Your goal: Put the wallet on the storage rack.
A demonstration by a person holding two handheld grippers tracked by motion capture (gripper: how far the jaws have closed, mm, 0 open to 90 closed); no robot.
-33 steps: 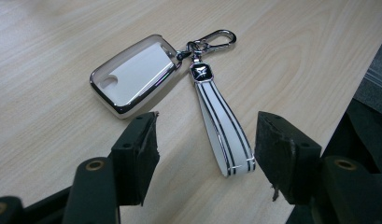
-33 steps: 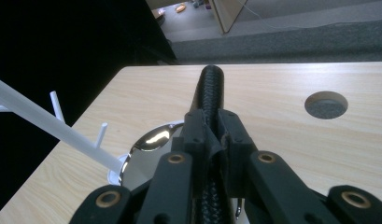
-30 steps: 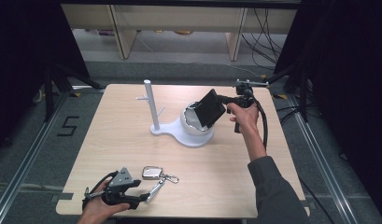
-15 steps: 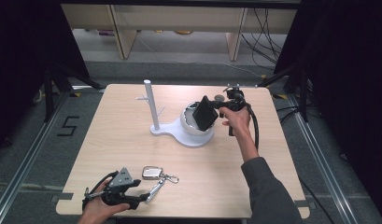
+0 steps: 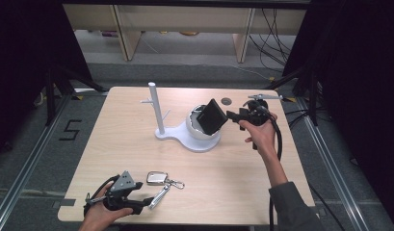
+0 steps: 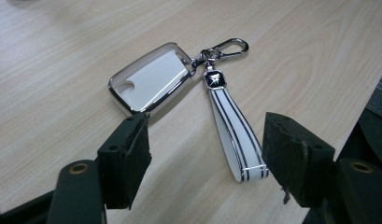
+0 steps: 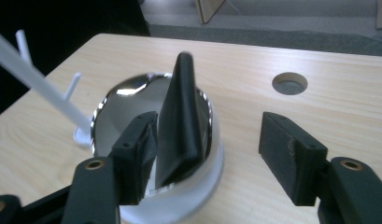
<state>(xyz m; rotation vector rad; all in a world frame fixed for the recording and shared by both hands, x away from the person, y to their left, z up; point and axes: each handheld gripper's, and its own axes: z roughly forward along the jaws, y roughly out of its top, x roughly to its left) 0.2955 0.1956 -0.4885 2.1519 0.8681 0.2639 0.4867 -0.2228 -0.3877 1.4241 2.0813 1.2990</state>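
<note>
A flat black case point(image 5: 213, 117) stands on edge, tilted, in the shiny bowl point(image 5: 200, 136) of a white stand. My right gripper point(image 5: 231, 115) sits just right of the bowl and is open. In the right gripper view the black case point(image 7: 179, 116) leans beside the left jaw, and the gap of the right gripper point(image 7: 209, 149) is wide. Near the front left, my left gripper point(image 5: 147, 201) is open over a silver key fob point(image 5: 157, 178). In the left gripper view the key fob point(image 6: 151, 81) and its white striped strap point(image 6: 235, 135) lie ahead of the left gripper point(image 6: 205, 154).
A white pole point(image 5: 156, 108) with short pegs rises from the stand, left of the bowl. A round hole point(image 5: 226, 101) is in the table behind the bowl. A metal clip point(image 6: 226, 47) joins fob and strap. The table's front edge is close to the left gripper.
The right gripper lowered the black case into the bowl, then let go and drew back to the right. The left gripper and key fob stayed where they were.
</note>
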